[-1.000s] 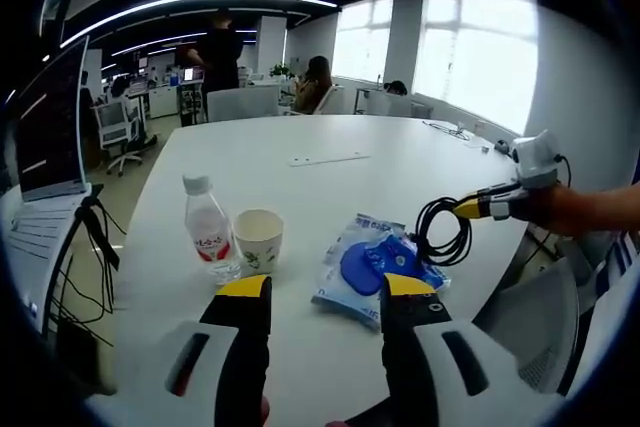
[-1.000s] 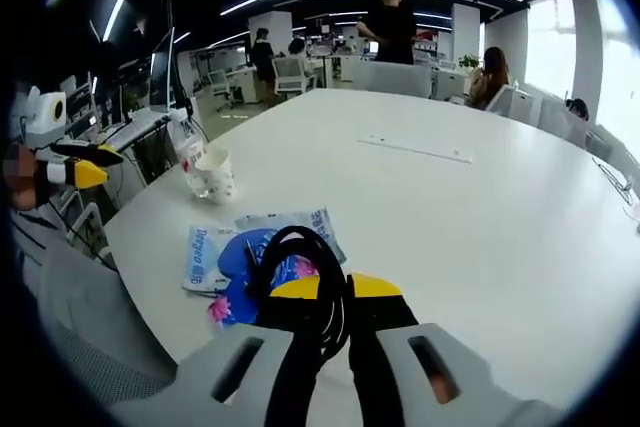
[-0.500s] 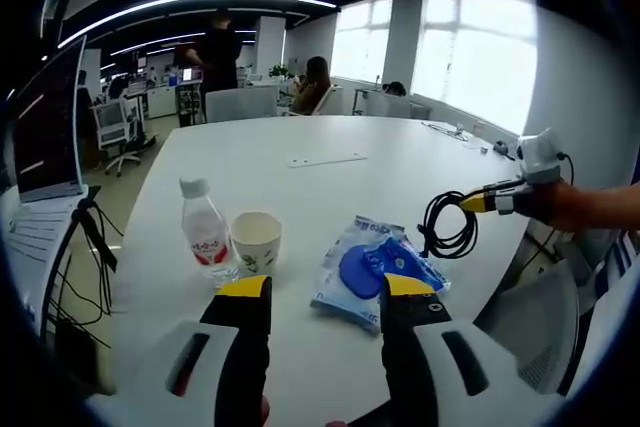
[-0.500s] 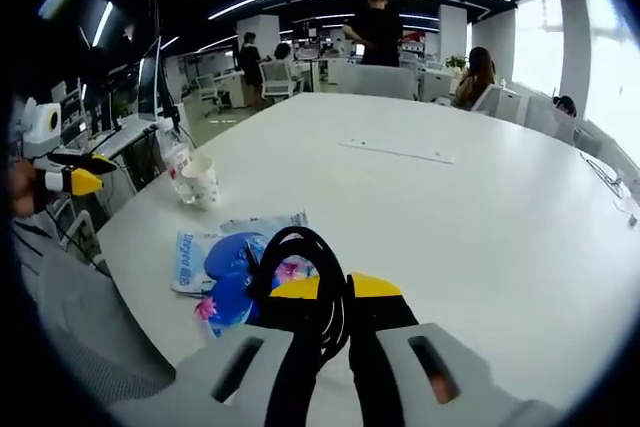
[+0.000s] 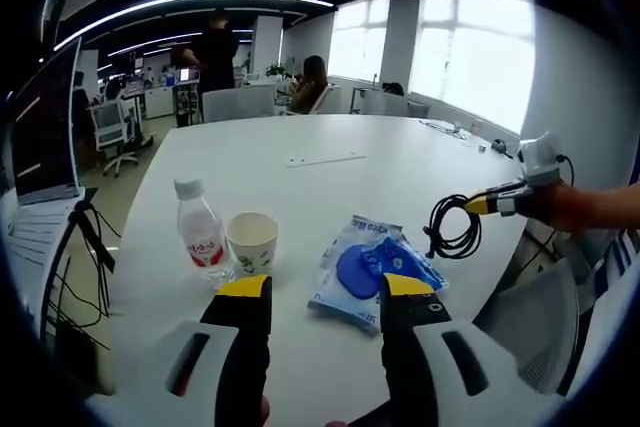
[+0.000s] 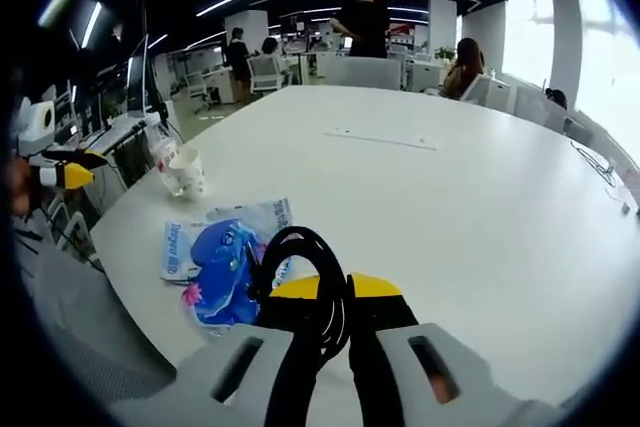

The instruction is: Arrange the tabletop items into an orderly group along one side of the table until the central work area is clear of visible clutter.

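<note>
Now: right hand-held gripper [image 6: 333,292] clamped on cable [image 6: 300,257]; left hand-held gripper [image 5: 326,292] open, empty. Best set beside pouch [image 5: 368,269], near cup [image 5: 251,240].

Lower loop of the black cable [image 6: 300,267] hidden behind the yellow-tipped jaws at bottom centre of the right gripper view. Print on the blue packet [image 5: 365,269] blurred, unreadable; its near edge covered by the jaw tips. Bottle [image 5: 201,239] label too small to read. Laptop [image 5: 45,137] cut off at left edge.
</note>
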The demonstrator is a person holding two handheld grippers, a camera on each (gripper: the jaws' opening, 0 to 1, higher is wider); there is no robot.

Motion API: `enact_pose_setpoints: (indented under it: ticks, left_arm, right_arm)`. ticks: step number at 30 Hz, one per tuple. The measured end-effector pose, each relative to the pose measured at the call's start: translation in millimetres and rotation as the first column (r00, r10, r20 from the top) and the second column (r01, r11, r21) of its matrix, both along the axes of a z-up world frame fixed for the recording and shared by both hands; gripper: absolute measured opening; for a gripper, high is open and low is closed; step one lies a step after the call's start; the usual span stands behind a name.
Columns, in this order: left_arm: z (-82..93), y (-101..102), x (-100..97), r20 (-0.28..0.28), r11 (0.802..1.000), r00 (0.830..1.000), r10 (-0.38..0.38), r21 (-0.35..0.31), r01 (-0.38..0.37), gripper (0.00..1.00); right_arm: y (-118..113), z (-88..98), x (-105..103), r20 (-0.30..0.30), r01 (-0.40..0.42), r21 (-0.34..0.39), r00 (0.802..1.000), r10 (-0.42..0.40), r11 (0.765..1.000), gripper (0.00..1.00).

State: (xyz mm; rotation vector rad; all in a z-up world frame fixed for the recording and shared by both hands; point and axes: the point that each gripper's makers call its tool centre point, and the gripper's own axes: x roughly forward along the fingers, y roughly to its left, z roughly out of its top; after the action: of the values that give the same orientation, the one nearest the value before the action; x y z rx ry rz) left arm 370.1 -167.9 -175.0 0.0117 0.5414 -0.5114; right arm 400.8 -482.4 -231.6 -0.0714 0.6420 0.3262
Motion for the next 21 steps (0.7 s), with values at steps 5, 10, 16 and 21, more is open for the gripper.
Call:
enact_pose_setpoints:
  ticks: [5,10,16,21]
  left_arm:
    - [0.5,-0.5,-0.4,0.0,1.0,1.0,-0.002,0.003,0.002,0.42]
    - [0.7,-2.3,-1.2,-0.001,1.0,1.0,-0.006,0.005,0.006,0.42]
    - [0.3,-3.0,-2.3,-0.002,1.0,1.0,-0.009,0.006,0.009,0.42]
    - [-0.4,-2.4,-3.9,-0.005,1.0,1.0,-0.008,0.009,0.008,0.42]
  right_arm:
    - [-7.8,-7.4,-3.6,-0.02,0.017,-0.003,1.0,-0.018,1.0,0.06]
    - [-12.1,-15.1,-7.4,-0.043,0.037,0.005,0.998,-0.037,0.999,0.06]
    - [-13.5,-22.5,-10.5,-0.063,0.047,0.005,0.997,-0.047,0.999,0.06]
    - [-13.5,-24.1,-9.5,-0.063,0.047,0.007,0.997,-0.047,0.999,0.06]
